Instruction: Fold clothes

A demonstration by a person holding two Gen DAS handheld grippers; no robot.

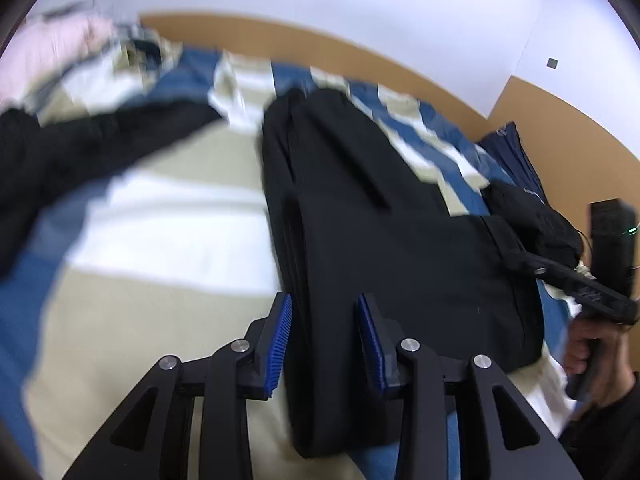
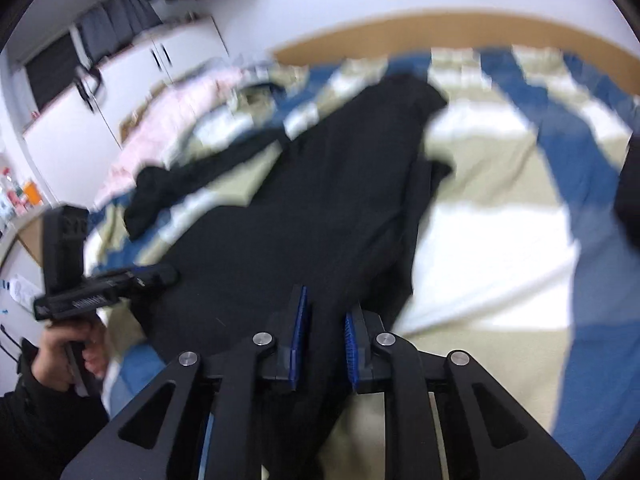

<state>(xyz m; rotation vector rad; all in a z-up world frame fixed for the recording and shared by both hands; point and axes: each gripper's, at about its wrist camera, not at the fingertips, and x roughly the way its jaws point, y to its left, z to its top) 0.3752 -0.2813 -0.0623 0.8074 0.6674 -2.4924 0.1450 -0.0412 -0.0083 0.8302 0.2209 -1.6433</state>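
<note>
A long black garment (image 1: 360,208) lies folded lengthwise on a bed with a blue, beige and white striped cover (image 1: 168,216). In the left wrist view my left gripper (image 1: 324,304) has the garment's near folded edge filling the gap between its blue pads (image 1: 280,332). The right gripper (image 1: 536,268), held by a hand (image 1: 588,352), meets the garment's right edge. In the right wrist view my right gripper (image 2: 326,308) stands narrow, with the black garment (image 2: 312,184) pinched between its pads. The left gripper (image 2: 160,274) shows at the garment's left edge.
A second black garment (image 1: 80,140) lies to the left, with pink bedding (image 1: 52,52) and crumpled clothes behind it. A black bundle (image 1: 532,220) and a navy pillow (image 1: 508,148) sit at the right. A wooden board (image 1: 320,48) lines the wall. White cabinets (image 2: 132,72) stand beyond the bed.
</note>
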